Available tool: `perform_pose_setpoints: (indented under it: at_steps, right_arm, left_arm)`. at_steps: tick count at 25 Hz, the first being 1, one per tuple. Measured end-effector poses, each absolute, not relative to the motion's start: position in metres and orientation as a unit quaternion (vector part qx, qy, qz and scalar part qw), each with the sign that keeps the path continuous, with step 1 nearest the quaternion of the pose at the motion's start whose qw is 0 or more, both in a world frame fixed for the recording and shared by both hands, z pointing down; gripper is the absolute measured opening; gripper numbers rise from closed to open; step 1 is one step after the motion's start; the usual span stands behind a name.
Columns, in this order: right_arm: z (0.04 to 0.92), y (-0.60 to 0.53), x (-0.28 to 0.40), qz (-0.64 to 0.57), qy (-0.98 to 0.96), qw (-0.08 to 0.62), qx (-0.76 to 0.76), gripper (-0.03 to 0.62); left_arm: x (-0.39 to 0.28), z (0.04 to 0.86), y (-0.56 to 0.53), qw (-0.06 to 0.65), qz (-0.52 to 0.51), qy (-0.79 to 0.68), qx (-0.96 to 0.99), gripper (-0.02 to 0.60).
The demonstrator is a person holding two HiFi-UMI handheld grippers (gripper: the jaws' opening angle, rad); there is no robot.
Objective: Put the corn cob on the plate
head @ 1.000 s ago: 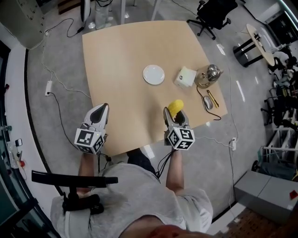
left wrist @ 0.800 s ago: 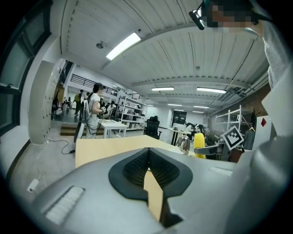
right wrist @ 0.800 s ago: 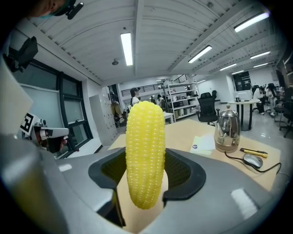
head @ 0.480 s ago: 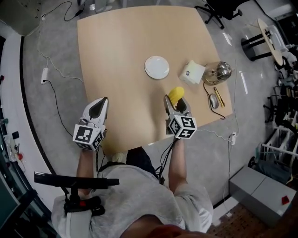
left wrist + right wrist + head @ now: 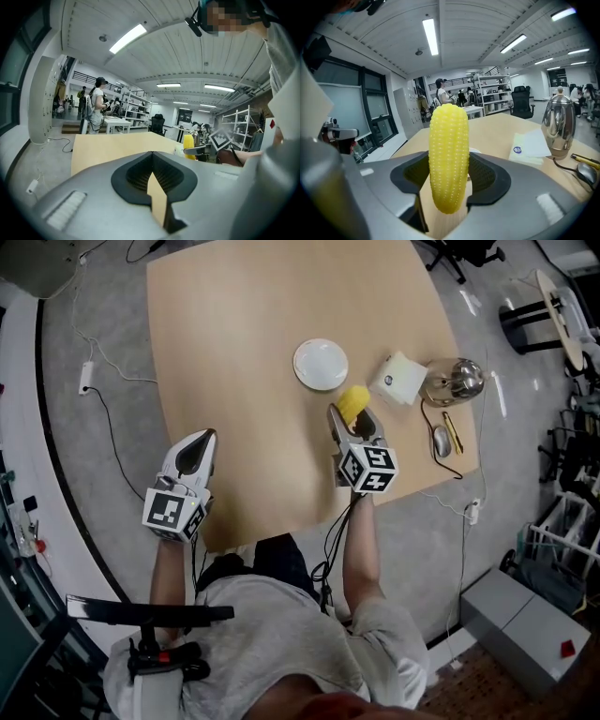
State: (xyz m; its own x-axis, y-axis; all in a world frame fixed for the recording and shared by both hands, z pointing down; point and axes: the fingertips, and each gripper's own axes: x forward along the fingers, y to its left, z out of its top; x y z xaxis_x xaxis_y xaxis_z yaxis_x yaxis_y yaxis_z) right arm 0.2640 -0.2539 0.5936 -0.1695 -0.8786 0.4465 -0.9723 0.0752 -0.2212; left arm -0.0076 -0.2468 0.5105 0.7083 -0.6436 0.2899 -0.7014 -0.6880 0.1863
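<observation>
Right gripper view: my right gripper (image 5: 354, 421) pinches the corn cob (image 5: 448, 150) upright, the plate (image 5: 320, 364) lying near at eleven o'clock. A smooth, rounded cob may swivel or slip out if I tilt — my left gripper (image 5: 192, 454) sits pressed together, empty.

"What is the left gripper (image 5: 153, 159) doing?"
"Its jaws are together with nothing between them, above the tan table (image 5: 108, 147)."
"And farther off?"
"The right gripper (image 5: 194, 149) has a yellow corn cob (image 5: 188, 140). A person (image 5: 96, 107) stands behind."
</observation>
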Motion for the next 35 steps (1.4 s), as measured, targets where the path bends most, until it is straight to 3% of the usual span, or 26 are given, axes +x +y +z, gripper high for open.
perform_pose_setpoints:
  at_steps: [35]
  right_arm:
    - [0.653,-0.328,0.268,0.292,-0.725,0.142,0.608,0.254]
  left_arm:
    - [0.005,0.531,-0.243,0.168,0.117,-0.366,0.908,0.020]
